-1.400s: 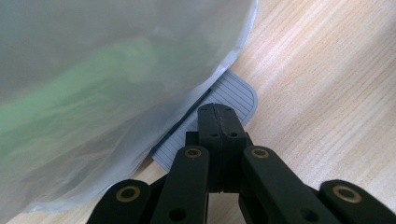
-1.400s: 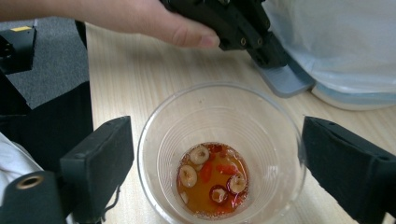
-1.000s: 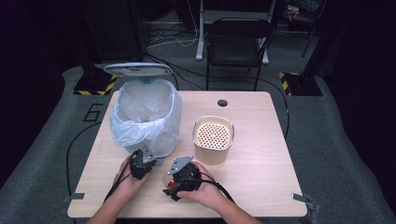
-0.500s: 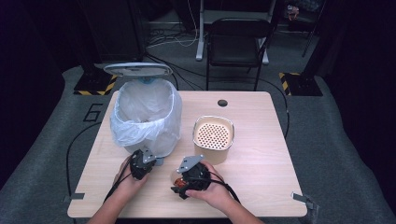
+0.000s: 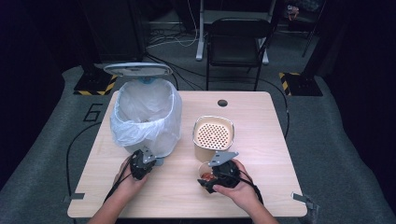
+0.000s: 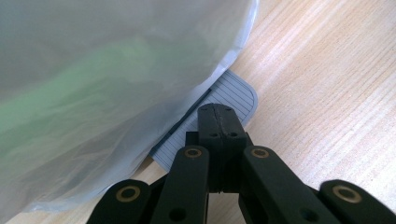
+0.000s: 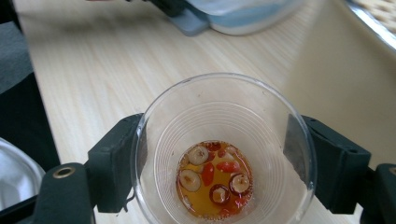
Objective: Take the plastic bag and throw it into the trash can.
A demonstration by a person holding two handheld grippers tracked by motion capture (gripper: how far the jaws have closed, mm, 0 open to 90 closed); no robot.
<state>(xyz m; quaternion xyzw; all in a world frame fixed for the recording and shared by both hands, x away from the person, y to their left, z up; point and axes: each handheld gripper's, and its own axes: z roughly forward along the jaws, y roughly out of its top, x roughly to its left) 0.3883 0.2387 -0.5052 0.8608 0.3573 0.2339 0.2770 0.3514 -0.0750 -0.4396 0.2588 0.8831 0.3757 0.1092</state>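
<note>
A clear plastic cup [image 7: 219, 116] with amber liquid and red fruit slices [image 7: 215, 182] in its bottom stands upright between the jaws of my right gripper [image 7: 224, 161], which is shut on it. In the high view that cup [image 5: 204, 171] is just in front of the beige container [image 5: 205, 151] with its perforated strainer top [image 5: 214, 134]. My left gripper [image 6: 219, 114] is shut, its tips resting on the grey ribbed pedal [image 6: 240, 93] of the bin. The bin [image 5: 145, 116] holds a white bag, and its lid [image 5: 137, 69] stands open.
The bag's plastic [image 6: 116, 70] bulges close over my left gripper. The wooden table [image 5: 261, 121] has a small round hole [image 5: 222, 102] near its far edge. A black chair [image 5: 236, 42] stands behind the table. The beige container's wall [image 7: 336, 74] is right beside the cup.
My right gripper has moved to the right along the table's front, with the cup in it. The left gripper has stayed on the pedal and the lid has stayed open.
</note>
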